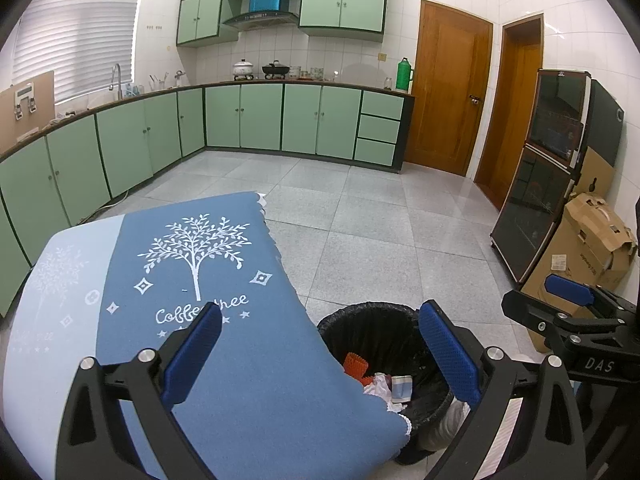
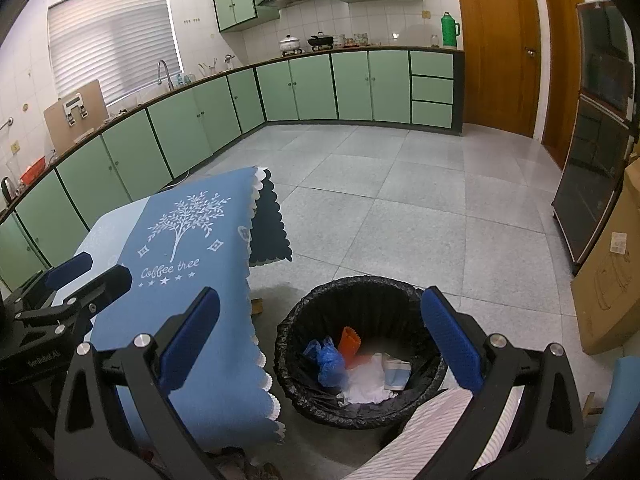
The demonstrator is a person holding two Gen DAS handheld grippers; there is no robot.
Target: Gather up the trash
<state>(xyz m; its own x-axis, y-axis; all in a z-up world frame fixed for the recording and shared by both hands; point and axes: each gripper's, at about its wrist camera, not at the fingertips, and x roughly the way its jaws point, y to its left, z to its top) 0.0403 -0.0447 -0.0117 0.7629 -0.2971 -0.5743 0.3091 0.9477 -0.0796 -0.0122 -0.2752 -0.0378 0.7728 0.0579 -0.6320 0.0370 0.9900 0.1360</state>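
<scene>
A black-lined trash bin (image 2: 360,300) (image 1: 368,320) stands on the floor beside a table with a blue "Coffee tree" cloth (image 1: 224,280) (image 2: 192,248). Inside lie a blue plastic bag (image 2: 328,362), an orange piece (image 2: 349,342) (image 1: 355,363), white crumpled paper (image 2: 366,384) (image 1: 378,388) and a small carton (image 2: 396,374). My left gripper (image 1: 320,356) is open over the table's edge and the bin, holding nothing. My right gripper (image 2: 320,348) hangs open above the bin, empty. The right gripper's fingers (image 1: 568,288) show at the right of the left wrist view; the left gripper's fingers (image 2: 68,268) show at the left of the right wrist view.
Green cabinets (image 1: 260,116) line the far walls. A dark glass cabinet (image 1: 536,176) and cardboard boxes (image 1: 588,248) stand at the right. A striped sleeve (image 2: 432,436) shows at the bottom. Grey tiled floor (image 2: 400,200) lies beyond the bin.
</scene>
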